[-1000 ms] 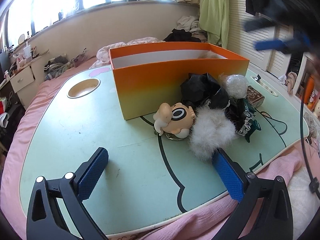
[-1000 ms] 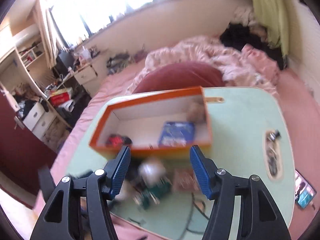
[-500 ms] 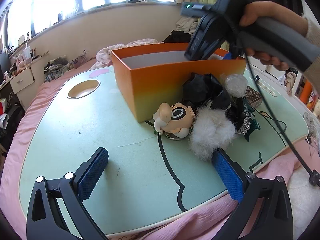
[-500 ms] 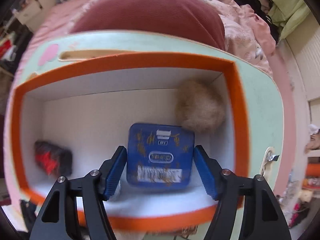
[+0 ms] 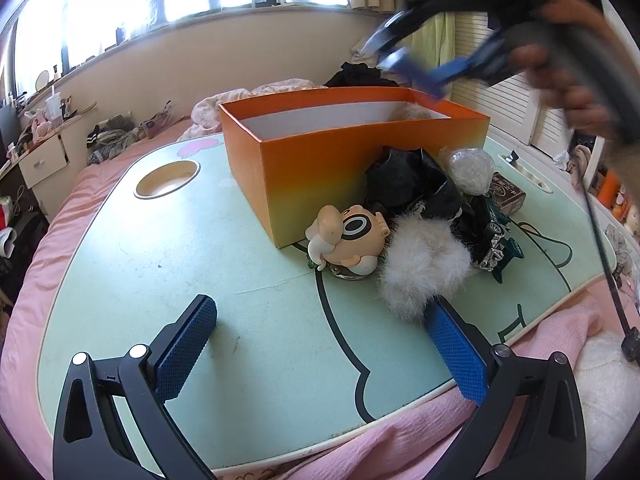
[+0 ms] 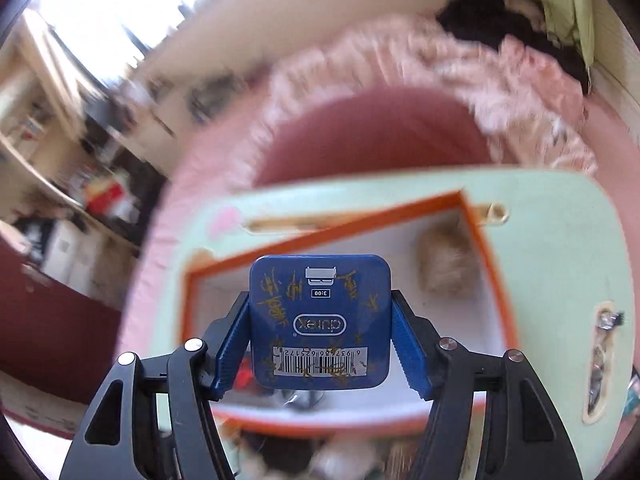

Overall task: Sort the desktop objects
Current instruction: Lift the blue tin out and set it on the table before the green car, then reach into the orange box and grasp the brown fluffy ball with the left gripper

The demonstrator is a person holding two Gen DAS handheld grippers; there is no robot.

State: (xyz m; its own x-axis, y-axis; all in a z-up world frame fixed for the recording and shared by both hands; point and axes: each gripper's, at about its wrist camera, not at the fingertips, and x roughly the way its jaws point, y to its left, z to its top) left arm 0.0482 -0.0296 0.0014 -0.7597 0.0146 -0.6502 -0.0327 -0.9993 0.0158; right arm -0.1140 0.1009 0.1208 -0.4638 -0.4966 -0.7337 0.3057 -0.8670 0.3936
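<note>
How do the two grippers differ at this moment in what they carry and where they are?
The right gripper has a blue tin between its pads, its jaws closing on it; the left gripper is open with nothing between its pads. The right gripper is up over the orange box; the left gripper hangs low over the green table, near the white fluffy ball. Both have blue textured pads on black frames.

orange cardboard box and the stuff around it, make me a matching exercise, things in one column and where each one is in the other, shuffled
Things:
1. square blue tin
2. tan fluffy pompom
3. white fluffy pompom
4. big-headed cartoon figurine

Places:
A. inside the orange cardboard box, by its end wall
B. on the green table, at the box's near corner
C. between the right claw pads, above the box
D. on the table, just ahead of the left claw

Pairs: 1-C, 2-A, 3-D, 4-B
</note>
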